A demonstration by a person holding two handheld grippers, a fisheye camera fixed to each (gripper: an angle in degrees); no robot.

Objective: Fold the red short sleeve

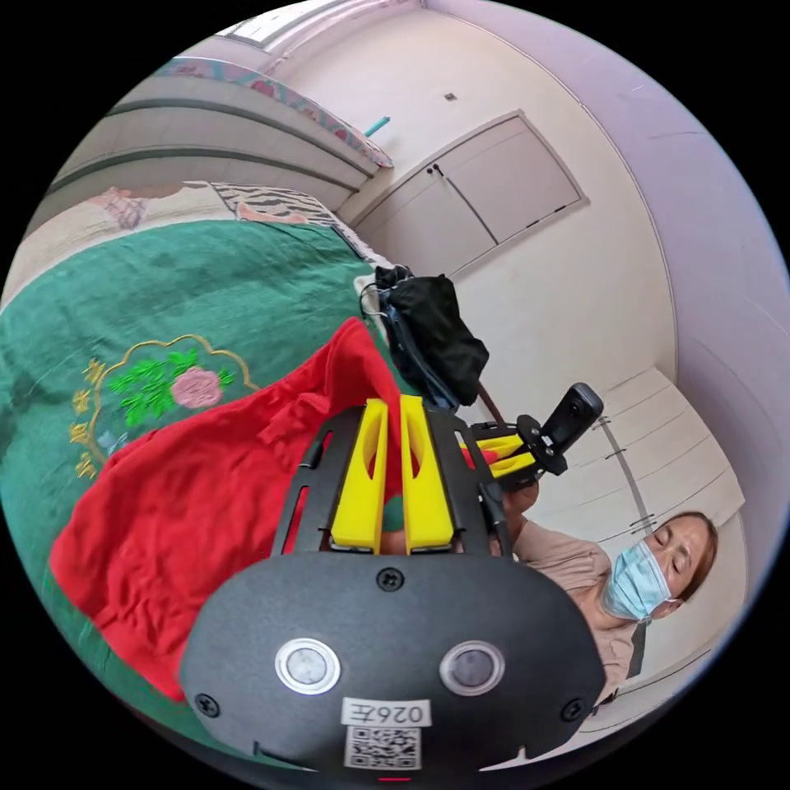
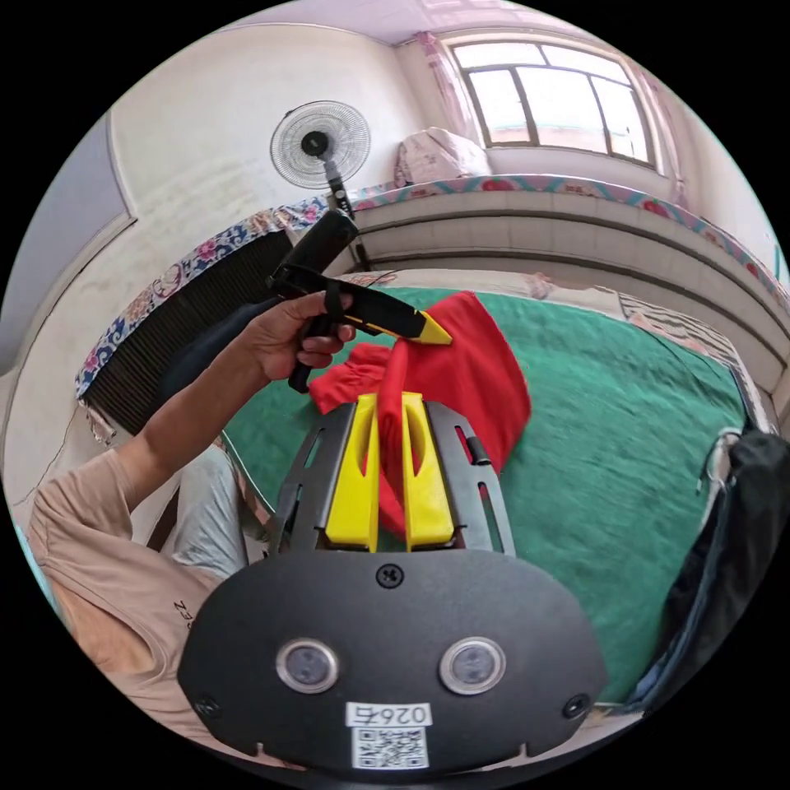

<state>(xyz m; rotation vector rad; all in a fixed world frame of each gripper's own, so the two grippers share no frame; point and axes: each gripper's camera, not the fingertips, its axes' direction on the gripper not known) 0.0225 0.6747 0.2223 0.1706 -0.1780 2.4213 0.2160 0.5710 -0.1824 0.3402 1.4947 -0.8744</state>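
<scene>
Right gripper view, red short sleeve, right gripper

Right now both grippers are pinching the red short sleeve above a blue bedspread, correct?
Not quite. The bedspread is green, as the right gripper view shows. The rest holds: the left gripper and the right gripper each pinch the red short sleeve.

The short sleeve lies on the bedspread, between both tongs.
</scene>
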